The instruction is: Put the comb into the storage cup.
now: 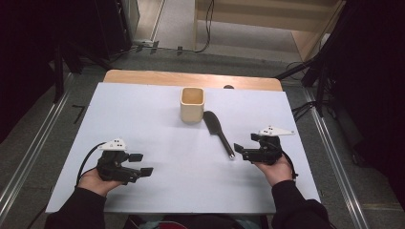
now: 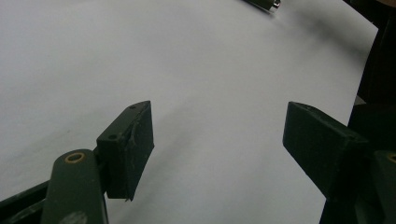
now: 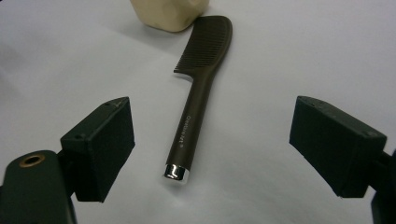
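Note:
A dark brown comb (image 1: 218, 131) lies flat on the white board (image 1: 157, 124), its toothed head toward a cream square cup (image 1: 192, 104) and its silver-capped handle end toward me. The cup stands upright just left of the comb's head. My right gripper (image 1: 243, 146) hovers open just right of the handle end. In the right gripper view the comb (image 3: 201, 93) lies ahead between the spread jaws of the right gripper (image 3: 212, 140), with the cup (image 3: 168, 14) beyond it. My left gripper (image 1: 142, 163) is open at the front left, holding nothing (image 2: 219, 135).
The white board covers most of a wooden table (image 1: 191, 78), whose far strip shows behind it. Metal floor rails run along both sides. Cables and dark equipment stand beyond the table's far edge. Bare board lies between the two grippers.

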The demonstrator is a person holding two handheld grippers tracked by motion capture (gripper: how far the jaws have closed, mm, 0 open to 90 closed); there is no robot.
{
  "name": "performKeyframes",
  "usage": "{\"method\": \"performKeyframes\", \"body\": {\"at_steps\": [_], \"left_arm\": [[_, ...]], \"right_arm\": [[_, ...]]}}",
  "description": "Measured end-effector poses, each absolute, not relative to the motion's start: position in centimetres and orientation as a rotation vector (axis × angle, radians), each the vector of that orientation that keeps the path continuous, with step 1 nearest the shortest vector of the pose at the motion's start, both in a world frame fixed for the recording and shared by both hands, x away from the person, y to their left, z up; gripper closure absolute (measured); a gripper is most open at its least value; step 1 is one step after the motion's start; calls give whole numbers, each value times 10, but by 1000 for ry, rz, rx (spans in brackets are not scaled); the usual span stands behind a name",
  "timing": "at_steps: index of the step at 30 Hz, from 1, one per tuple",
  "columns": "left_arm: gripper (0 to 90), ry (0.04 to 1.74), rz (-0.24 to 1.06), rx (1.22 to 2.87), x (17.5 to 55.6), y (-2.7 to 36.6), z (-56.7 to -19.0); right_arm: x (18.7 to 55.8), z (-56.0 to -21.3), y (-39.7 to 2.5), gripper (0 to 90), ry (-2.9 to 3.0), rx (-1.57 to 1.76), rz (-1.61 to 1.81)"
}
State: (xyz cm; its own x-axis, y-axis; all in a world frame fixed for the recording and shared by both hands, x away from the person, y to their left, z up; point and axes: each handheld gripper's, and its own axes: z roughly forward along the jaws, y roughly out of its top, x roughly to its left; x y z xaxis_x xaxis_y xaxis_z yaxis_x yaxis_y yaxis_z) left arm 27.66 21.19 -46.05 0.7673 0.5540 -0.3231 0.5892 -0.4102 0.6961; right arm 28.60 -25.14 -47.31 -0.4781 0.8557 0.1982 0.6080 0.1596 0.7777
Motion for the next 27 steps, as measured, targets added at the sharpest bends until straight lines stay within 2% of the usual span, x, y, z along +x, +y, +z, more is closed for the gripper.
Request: {"method": "performKeyframes", "body": {"at_steps": [27], "left_arm": [[255, 848, -51, 2108, 276, 211, -461]], "right_arm": [[306, -475, -225, 129, 2072, 1446, 1172]]}}
